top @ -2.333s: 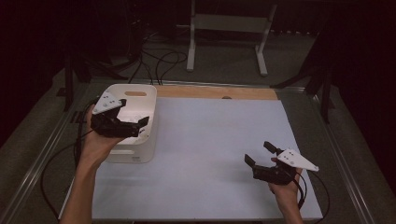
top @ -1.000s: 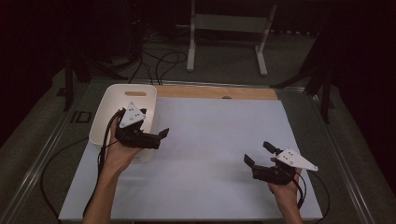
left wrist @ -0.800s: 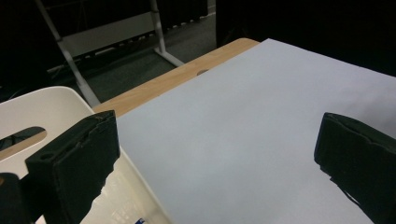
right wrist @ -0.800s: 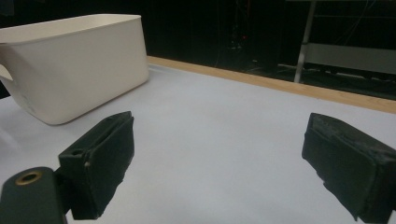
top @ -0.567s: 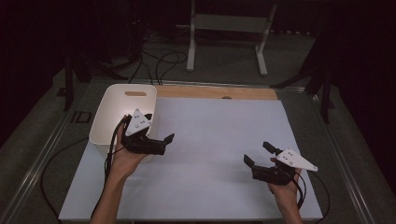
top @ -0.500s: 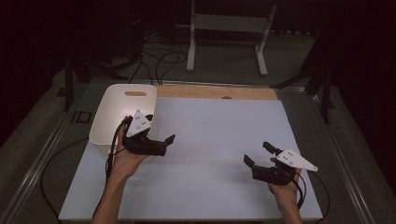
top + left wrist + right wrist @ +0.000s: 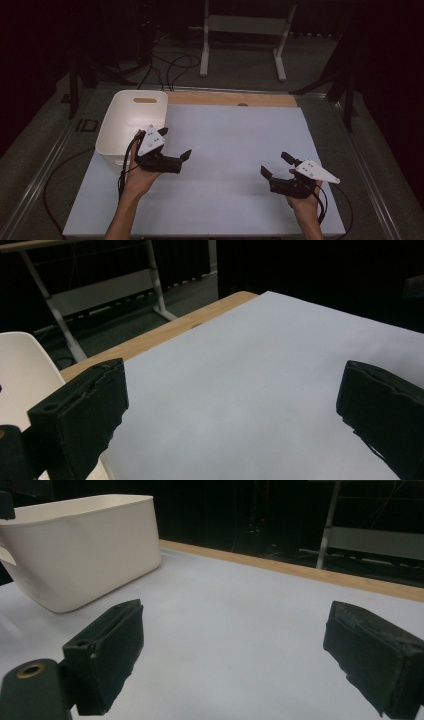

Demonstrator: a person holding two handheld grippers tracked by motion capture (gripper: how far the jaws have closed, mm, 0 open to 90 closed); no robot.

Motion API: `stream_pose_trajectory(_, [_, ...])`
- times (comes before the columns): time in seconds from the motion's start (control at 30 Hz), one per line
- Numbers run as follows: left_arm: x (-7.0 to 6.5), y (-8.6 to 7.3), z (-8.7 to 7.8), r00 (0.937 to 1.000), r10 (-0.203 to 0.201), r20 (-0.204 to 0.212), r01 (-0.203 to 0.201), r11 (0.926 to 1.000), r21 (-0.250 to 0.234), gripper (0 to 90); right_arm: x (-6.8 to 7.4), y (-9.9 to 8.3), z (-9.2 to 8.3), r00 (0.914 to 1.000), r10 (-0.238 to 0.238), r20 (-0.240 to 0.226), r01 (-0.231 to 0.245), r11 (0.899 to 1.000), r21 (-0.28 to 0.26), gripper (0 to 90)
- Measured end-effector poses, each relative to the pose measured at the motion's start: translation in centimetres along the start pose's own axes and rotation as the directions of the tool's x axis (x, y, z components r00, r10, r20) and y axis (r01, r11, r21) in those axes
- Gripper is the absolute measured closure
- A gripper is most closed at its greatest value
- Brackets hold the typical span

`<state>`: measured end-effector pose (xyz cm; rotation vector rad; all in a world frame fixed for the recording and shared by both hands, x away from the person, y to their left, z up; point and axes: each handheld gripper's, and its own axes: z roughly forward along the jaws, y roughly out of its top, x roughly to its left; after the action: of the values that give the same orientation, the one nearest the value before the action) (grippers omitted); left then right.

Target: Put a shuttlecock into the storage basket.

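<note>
A white plastic bin with a handle slot stands on the table's left side; nothing shows inside it. My left gripper hovers just right of the bin's near corner, open, with nothing between its jaws. The left gripper view looks between those spread jaws across the bare mat, with the bin's rim at the left. My right gripper is low over the mat near the front right, also open with nothing in it. Its own view shows the wide gap of the gripper and the bin far off.
A pale mat covers most of the table, with a wooden strip bare along the far edge. Beyond the table are a white metal stand and floor cables. Metal rails run along the table's sides.
My left gripper has come off the top of the bin, moving right and toward the person, and is now over the mat. The right gripper has stayed put.
</note>
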<state>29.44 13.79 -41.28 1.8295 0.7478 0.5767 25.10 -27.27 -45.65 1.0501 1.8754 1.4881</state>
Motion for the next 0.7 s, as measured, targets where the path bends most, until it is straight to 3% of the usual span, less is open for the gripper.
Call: stream_pose_trajectory(0.7, [-1.1, -2.3, -0.6, 0.9995, 0.008, 0.032, -0.007, 0.9992, -0.038, 0.8, 0.0, -0.1, 0.1, 1.0000, -0.002, -0.005, 0.002, 1.000, 0.005, 9.3])
